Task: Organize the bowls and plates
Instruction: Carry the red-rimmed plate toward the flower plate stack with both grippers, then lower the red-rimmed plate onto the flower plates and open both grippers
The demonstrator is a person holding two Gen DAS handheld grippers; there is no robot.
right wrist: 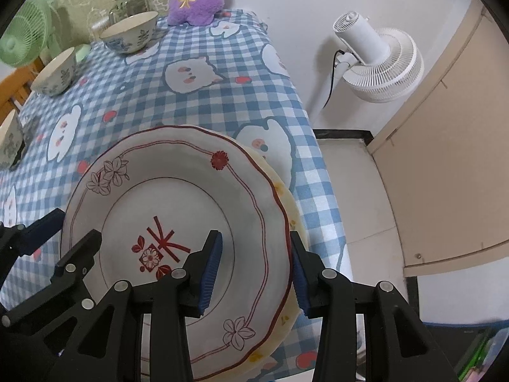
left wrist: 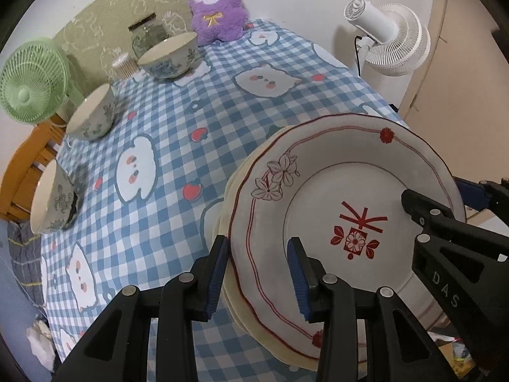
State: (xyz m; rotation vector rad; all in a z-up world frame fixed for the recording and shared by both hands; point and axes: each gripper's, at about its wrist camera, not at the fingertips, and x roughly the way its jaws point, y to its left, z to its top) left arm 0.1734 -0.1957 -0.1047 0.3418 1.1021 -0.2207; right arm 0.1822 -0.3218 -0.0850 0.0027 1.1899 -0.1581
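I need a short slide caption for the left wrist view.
Both grippers straddle opposite rims of the red-patterned plate atop a cream plate.

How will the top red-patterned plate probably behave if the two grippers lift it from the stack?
The red-patterned plate looks glazed, so it may slip between the pads. It seems rigid and breakable. Its scalloped rim sits on a cream plate below, which might shift slightly.

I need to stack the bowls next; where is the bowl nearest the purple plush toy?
In the left wrist view the bowl stands at the table's far left, just left of the purple plush toy and in front of a glass jar.
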